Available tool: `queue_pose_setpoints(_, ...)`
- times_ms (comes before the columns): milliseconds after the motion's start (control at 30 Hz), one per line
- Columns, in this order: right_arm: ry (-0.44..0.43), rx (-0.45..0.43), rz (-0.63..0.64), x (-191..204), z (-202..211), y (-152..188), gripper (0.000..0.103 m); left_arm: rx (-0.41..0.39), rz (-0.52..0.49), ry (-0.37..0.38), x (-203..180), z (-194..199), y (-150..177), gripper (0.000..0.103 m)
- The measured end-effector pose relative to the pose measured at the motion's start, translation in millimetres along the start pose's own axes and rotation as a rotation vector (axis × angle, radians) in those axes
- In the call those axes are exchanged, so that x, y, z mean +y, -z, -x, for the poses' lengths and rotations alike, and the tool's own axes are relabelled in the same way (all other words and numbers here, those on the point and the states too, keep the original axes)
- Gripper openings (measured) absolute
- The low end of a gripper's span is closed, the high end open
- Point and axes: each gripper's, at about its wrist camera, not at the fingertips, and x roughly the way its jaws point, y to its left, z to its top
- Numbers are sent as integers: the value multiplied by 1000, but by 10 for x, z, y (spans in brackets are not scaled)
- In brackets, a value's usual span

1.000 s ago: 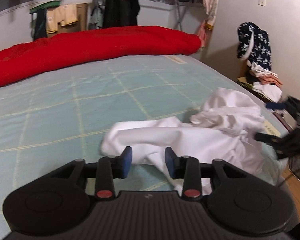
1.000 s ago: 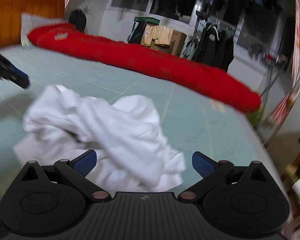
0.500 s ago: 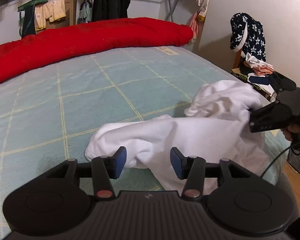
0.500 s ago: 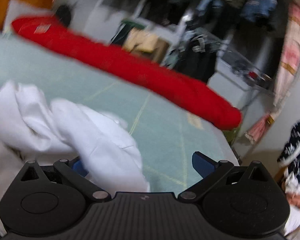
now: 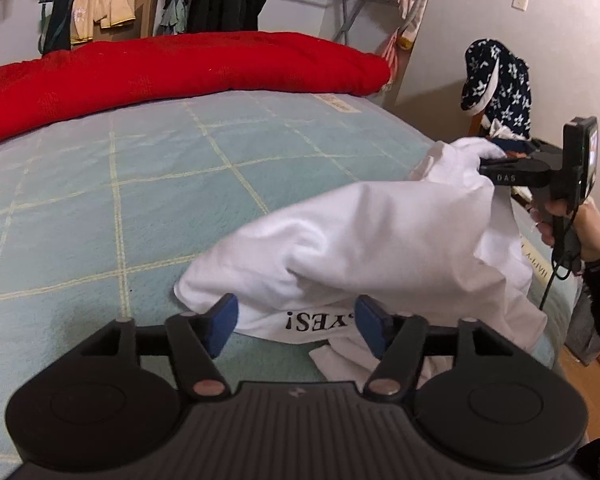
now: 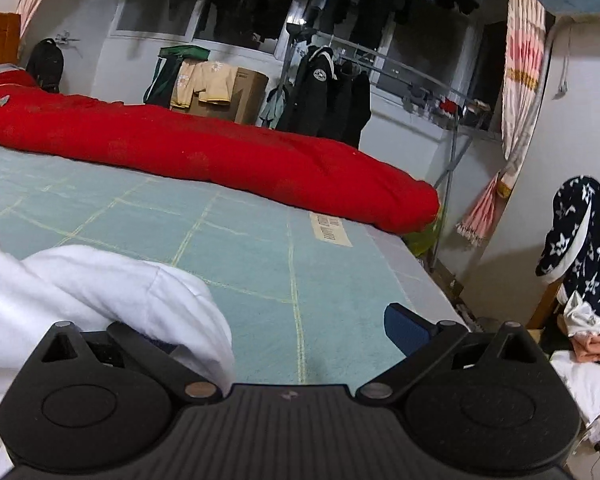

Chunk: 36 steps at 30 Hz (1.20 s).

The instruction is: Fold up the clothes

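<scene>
Both sets of jaws stand wide apart: the left gripper [image 5: 298, 326] hovers low over the bed [image 5: 100, 216], empty, its blue pads either side of the white shirt's [image 5: 360, 248] printed hem. Off the bed's right edge, a hand [image 5: 572, 224] holds the right gripper [image 6: 296, 332] level, shirt cloth draped over its left finger, unclamped.

Surface: I see a bed [image 5: 148, 208] under a pale green checked sheet.
Far edge: a red quilt [image 5: 172, 68] lies along it.
Near right: a crumpled white garment [image 5: 360, 248] rests on it.
</scene>
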Motion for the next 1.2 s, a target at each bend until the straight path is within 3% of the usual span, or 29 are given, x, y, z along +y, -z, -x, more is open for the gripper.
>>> queue_pose_setpoints(100,-1,15,-8,-55,4,81,103,-2,42,13,159,-107,-12,69)
queue_pose_setpoints(233,-19,66,-49,-144,-71,205,103,15,183,56,472,-372,5,69)
queue_pose_setpoints(367,-22,78,-39,-106,-103,263,103,42,345,130,755,-695,96,69)
queue_pose_setpoints(433,-26,78,-38,-92,-114,267,103,14,381,175,799,-760,109,67)
queue_pose_setpoints(467,-28,78,-38,-86,-119,269,103,-2,398,197,818,-789,114,61)
queue_pose_setpoints(500,-31,79,-34,-86,-121,274,103,-9,402,215,816,-809,106,37)
queue_pose_setpoints(533,-35,82,-28,-82,-128,279,103,-14,404,231,809,-827,96,22)
queue_pose_setpoints(567,-43,84,-23,-73,-132,280,103,-21,382,206,778,-814,65,6)
queue_pose_setpoints(767,-31,68,53,11,-183,196,103,-74,237,3,604,-657,-168,2)
queue_pose_setpoints(1000,20,0,136,106,-411,-181,103,-207,235,-188,860,-224,-558,2)
queue_pose_setpoints(1200,49,5,142,129,-828,-439,103,-168,217,-319,1078,-292,-885,2)
